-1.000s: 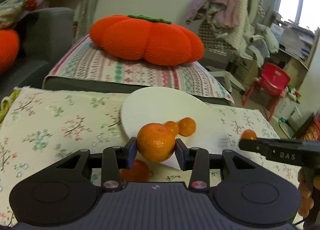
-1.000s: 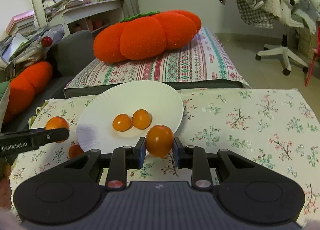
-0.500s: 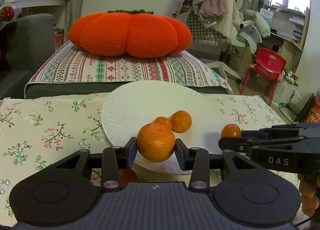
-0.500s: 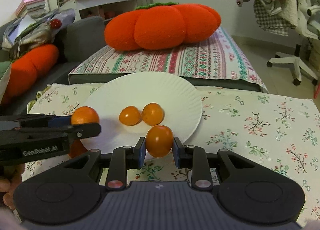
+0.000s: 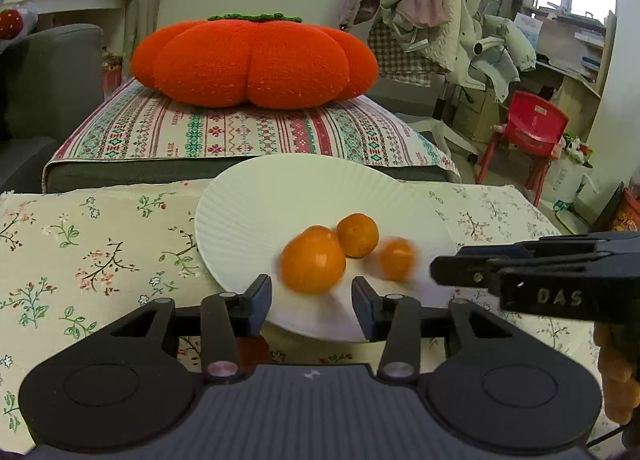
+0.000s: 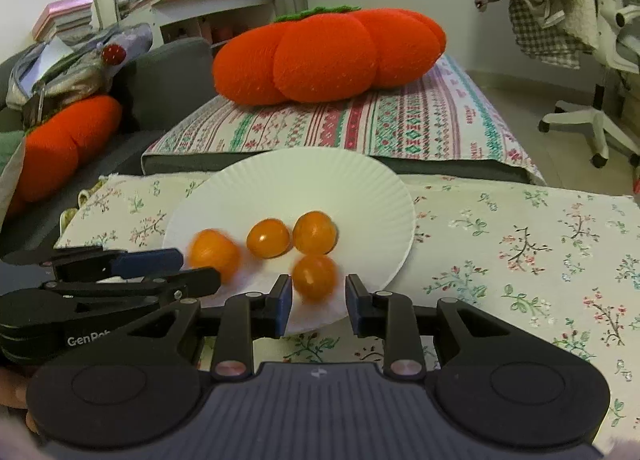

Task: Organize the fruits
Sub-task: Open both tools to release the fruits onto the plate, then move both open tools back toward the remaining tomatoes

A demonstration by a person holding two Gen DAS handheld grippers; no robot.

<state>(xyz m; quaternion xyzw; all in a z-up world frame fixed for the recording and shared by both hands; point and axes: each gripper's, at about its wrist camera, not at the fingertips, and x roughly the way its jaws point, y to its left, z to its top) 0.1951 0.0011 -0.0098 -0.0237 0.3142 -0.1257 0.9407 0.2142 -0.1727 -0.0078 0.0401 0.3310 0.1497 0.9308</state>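
Both my tools hang low over the near rim of the paper plate (image 5: 256, 196), because that plate is where the fruits are being gathered. My left tool (image 5: 311, 302) is opening: its jaws stand apart at lower centre of the left view, and the big orange (image 5: 312, 266) sits blurred just ahead of them on the plate, touching neither pad, so I judge it freshly let go and rolling. My right tool (image 6: 318, 302) is opening too; the small orange (image 6: 314, 276) lies between and just past its tips, blurred, with a gap on each side.

Two more small fruits (image 6: 268, 238) rest together mid-plate, steady and sharp. Releasing this close to the plate keeps the drop short, so the round fruit should settle in the dished middle rather than run off onto the floral cloth (image 6: 520, 244). An orange shape shows under my left tool near the plate's edge; possibly another fruit left on the desk, but it is mostly hidden.
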